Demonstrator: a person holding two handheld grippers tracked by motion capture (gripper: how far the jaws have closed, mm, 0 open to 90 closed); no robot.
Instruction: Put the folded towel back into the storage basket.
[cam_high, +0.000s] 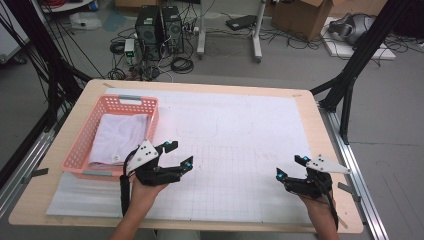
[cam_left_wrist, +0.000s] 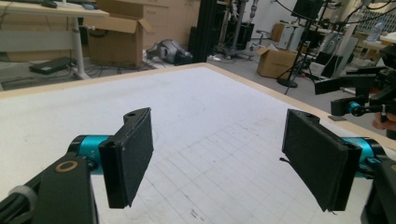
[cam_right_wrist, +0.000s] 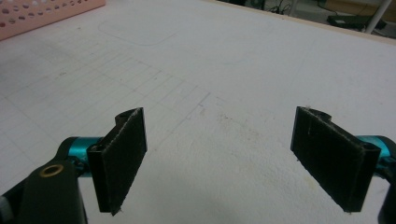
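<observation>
A pink plastic basket (cam_high: 80, 144) stands on the left side of the table, and a folded pale cloth (cam_high: 120, 136) lies inside it. My left gripper (cam_high: 180, 153) hovers just off the basket's near right corner, pointing toward the table's middle. In the left gripper view, my left gripper (cam_left_wrist: 223, 149) is open with only the white mat between its jaws. My right gripper (cam_high: 290, 166) is at the table's near right. In the right gripper view, my right gripper (cam_right_wrist: 219, 154) is open and holds nothing. The basket's rim (cam_right_wrist: 46, 11) shows at the top left there.
A white gridded mat (cam_high: 240, 145) covers most of the wooden table (cam_high: 320, 125). A faint rounded outline (cam_high: 197, 122) is drawn on it right of the basket. Black frame posts stand at both sides. Computers, cables and cardboard boxes sit on the floor beyond.
</observation>
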